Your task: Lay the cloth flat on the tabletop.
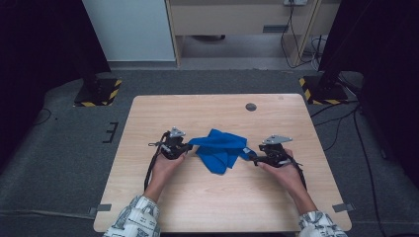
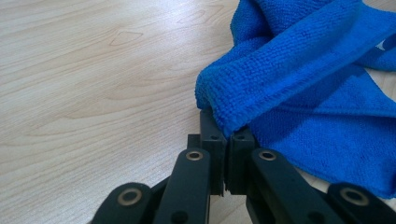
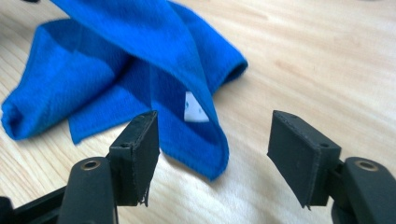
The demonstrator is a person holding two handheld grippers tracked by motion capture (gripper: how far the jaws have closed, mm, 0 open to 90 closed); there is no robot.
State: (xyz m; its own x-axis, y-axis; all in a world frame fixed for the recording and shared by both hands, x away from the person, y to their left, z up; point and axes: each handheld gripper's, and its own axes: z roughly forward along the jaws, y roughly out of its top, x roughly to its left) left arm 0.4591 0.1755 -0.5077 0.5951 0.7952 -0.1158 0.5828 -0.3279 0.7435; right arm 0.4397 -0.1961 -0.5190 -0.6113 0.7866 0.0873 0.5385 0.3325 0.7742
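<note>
1. One crumpled blue microfibre cloth [image 1: 220, 148] lies on the pale wooden rectangular table [image 1: 217, 207], near the middle of its surface and between the two hand-held tools.
2. The left gripper [image 1: 189, 146] sits at the left end of the cloth. In the left gripper view its black jaws are pressed together on a rolled fold of the blue cloth [image 2: 299, 70], which rises out of the pinch and runs off to the upper right.
3. The rest of the cloth in that view lies flat on the wood to the right of the jaws.
4. The right gripper [image 1: 253, 159] sits at the right end of the cloth. In the right gripper view its jaws stand spread, with bare wood between them.
5. In that view a corner of the cloth [image 3: 140, 79] points down into the gap, closer to the left pad [image 3: 140, 154]; the pads do not press on it.
6. A small white label [image 3: 194, 108] shows on the cloth near that corner.
7. Two hands hold the grippers: the left hand [image 1: 165, 168] and the right hand [image 1: 284, 173], both in patterned white sleeves [image 1: 133, 219] entering from the near edge.
8. A small round dark disc [image 1: 251, 106] is set in the table at the far side, well apart from the cloth.
</note>
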